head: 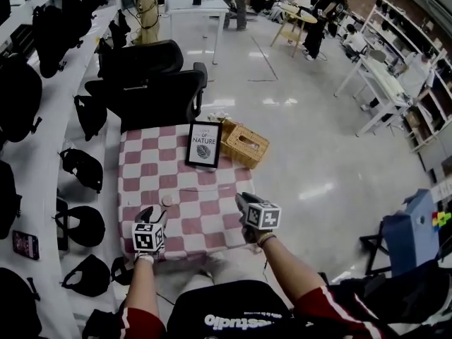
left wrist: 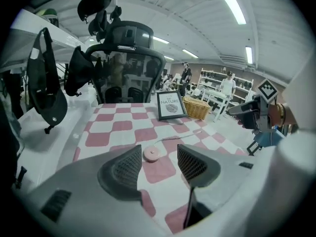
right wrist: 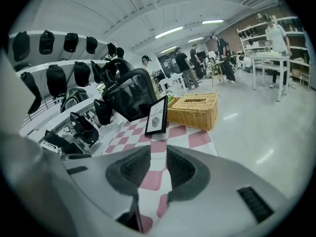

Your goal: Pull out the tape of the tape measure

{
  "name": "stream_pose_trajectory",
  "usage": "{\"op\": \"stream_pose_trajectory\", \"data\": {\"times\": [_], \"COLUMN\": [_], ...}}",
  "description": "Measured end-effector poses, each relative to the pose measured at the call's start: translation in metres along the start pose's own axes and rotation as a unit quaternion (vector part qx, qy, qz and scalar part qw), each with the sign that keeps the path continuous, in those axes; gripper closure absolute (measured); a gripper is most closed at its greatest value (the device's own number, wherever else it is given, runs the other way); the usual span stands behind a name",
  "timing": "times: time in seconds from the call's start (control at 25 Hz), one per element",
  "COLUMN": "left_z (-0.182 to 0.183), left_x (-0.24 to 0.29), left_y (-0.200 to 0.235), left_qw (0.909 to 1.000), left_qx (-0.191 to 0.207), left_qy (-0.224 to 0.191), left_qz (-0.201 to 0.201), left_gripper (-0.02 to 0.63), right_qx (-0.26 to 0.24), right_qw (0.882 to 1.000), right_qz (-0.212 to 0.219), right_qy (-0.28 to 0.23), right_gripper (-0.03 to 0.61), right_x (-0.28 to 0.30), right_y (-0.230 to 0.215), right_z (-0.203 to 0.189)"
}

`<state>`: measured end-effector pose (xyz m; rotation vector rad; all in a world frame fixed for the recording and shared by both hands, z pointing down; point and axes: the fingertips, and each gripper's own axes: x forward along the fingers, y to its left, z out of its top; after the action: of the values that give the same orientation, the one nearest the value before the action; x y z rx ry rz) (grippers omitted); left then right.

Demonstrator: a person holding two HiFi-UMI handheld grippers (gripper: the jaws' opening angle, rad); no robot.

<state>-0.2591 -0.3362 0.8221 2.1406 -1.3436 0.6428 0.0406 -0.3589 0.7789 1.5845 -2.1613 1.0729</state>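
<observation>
A small round pink tape measure point(head: 167, 201) lies on the red-and-white checked table point(head: 141, 168). In the left gripper view the tape measure point(left wrist: 151, 154) sits just beyond the open jaws of my left gripper point(left wrist: 159, 152), untouched, and a thin pale strip runs from it to the right. My left gripper point(head: 157, 212) hovers at the table's front edge, just short of the tape measure. My right gripper point(head: 242, 202) is over the front right of the table. In its own view the right gripper point(right wrist: 158, 154) has a narrow gap between the jaws with only cloth showing through.
A framed "Nature" picture point(head: 203, 145) stands at the back of the table, with a wicker basket point(head: 245, 144) to its right. Black office chairs point(head: 159, 90) sit behind the table. White shelves with black bags point(head: 42, 104) line the left. People stand far off.
</observation>
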Motion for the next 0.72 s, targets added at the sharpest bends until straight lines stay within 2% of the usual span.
{"op": "stream_pose_trajectory", "data": {"times": [0.24,0.36,0.72], "left_z": [0.008,0.015,0.025], "left_x": [-0.045,-0.062,-0.103], "left_y": [-0.01,-0.019,-0.042], "left_qw": [0.9999,0.9997,0.9973], "left_qx": [-0.003,-0.001,-0.01], "left_qy": [-0.013,-0.025,-0.072], "left_qz": [-0.001,-0.002,-0.011], "left_gripper": [0.397,0.397,0.397], "right_qx": [-0.02,-0.008,-0.013], "right_qw": [1.0,1.0,1.0], "right_qz": [0.0,0.005,0.008], "right_qy": [0.0,0.0,-0.026], "right_gripper": [0.488,0.488,0.488], "right_x": [-0.033,-0.051,-0.086], "right_y": [0.025,0.035,0.049], "right_z": [0.001,-0.001,-0.011]}}
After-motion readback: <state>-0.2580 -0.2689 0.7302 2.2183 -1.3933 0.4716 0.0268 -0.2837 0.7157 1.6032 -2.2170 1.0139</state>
